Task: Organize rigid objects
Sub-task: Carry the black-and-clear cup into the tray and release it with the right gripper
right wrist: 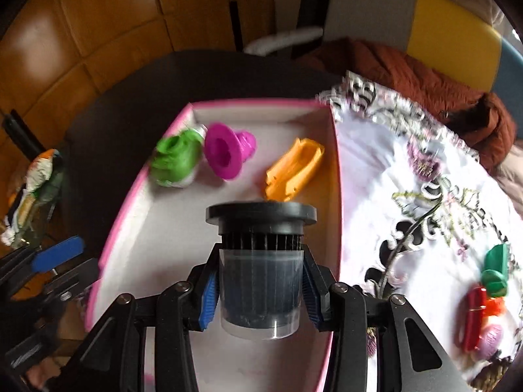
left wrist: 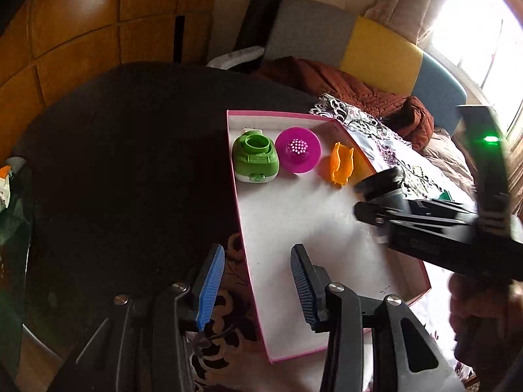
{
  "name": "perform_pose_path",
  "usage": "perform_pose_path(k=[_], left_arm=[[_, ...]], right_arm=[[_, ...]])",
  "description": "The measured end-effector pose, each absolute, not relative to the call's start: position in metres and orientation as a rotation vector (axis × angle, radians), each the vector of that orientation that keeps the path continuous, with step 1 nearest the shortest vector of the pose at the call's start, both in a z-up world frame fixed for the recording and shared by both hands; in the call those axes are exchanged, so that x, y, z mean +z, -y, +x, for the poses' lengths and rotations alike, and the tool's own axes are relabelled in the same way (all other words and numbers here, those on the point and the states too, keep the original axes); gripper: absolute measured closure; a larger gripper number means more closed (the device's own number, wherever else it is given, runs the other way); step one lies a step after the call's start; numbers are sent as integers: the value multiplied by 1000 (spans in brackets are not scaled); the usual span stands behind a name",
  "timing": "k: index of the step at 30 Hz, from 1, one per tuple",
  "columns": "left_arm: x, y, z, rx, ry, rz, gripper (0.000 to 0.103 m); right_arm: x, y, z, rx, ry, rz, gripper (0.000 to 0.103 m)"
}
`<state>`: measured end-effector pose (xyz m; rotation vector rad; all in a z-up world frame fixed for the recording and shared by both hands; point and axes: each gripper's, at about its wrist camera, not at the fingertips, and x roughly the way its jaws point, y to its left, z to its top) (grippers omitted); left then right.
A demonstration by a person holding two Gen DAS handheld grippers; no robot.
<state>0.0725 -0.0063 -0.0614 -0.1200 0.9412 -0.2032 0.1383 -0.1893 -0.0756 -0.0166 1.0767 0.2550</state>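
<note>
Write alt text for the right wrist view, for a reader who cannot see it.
The right gripper grips a black ribbed filter in a clear cup above a pink-rimmed white box. At the box's far end lie a green piece, a magenta funnel and an orange piece; green and red items sit on the floral cloth to the right.

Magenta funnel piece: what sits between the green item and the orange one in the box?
The magenta funnel piece lies between green item and orange piece, per left wrist view.
</note>
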Motion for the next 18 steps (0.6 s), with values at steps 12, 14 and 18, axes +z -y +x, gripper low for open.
perform_pose_path(k=[12,14,18], left_arm=[[-64,4,72,-207,-941,-121,60],[-61,4,70,-206,-933,-117,60],[-58,5,68,-205,-926,-112,60]], right_arm=[[-82,193,129,240,-1070,7,31],[-75,190,126,236,-1038,-3,26],[-60,192,119,236,-999,4,23]])
